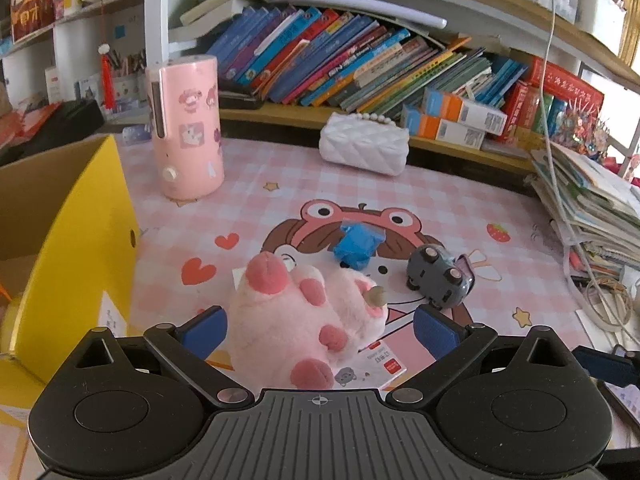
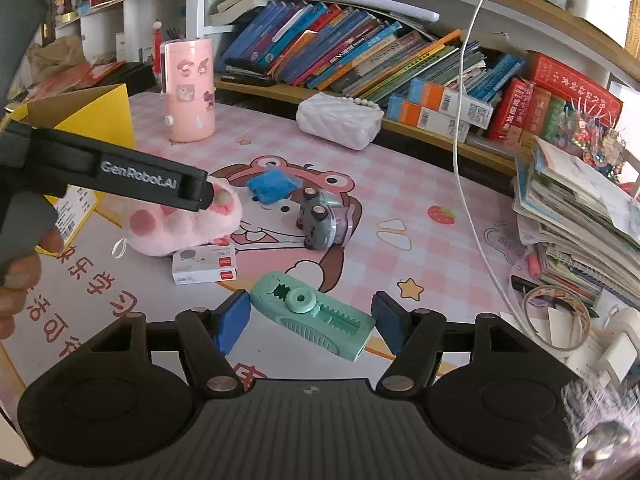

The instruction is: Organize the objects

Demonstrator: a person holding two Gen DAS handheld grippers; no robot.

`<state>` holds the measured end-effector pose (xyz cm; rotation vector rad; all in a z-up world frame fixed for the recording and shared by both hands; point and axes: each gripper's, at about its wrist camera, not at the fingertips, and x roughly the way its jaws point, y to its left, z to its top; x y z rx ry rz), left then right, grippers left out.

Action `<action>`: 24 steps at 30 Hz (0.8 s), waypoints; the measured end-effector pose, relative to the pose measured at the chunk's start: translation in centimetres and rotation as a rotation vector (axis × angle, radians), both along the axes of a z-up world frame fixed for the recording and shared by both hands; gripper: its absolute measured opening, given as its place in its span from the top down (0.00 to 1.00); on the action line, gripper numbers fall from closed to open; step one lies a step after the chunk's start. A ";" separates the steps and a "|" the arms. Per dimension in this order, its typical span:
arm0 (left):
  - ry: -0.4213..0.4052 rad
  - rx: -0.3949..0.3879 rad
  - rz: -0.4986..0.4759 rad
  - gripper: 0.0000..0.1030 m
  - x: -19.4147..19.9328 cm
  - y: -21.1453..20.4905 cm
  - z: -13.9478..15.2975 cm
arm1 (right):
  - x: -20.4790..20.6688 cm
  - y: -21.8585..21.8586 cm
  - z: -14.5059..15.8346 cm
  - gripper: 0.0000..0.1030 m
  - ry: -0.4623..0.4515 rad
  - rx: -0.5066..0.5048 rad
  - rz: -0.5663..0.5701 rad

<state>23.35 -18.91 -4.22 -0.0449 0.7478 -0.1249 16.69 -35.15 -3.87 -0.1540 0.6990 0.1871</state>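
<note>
Soft pink plush toy (image 1: 304, 316) sits right between the left gripper (image 1: 320, 332) fingers, fuzzy pile with darker pink pads; the blue pads stand apart on either side of it, not pressing. It lies partly over a small flat white card box (image 2: 205, 264). Over on the right gripper (image 2: 310, 320), a mint-green hard plastic tool (image 2: 316, 316) with a toothed track and a round knob spans the gap at a slant; whether the jaws clamp it or only flank it I cannot tell. Beyond the plush, a crumpled blue wrapper-like piece (image 1: 354, 246) and a glossy grey toy car (image 1: 440, 276) tipped on its side lie near each other on the smooth pink checked desk mat (image 1: 400, 192). A yellow cardboard box (image 1: 80, 240), open-topped, crowds the left edge. A pink cylinder (image 1: 188, 128) and quilted white pouch (image 1: 364, 146) stand back by the bookshelf, open mat between them. A paper stack (image 2: 576, 216) hems the right side.
</note>
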 end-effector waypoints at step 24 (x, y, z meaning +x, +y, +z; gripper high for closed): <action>-0.018 -0.085 -0.037 0.29 0.4 0.9 0.1 | 0.1 0.1 0.2 0.37 0.018 0.002 -0.037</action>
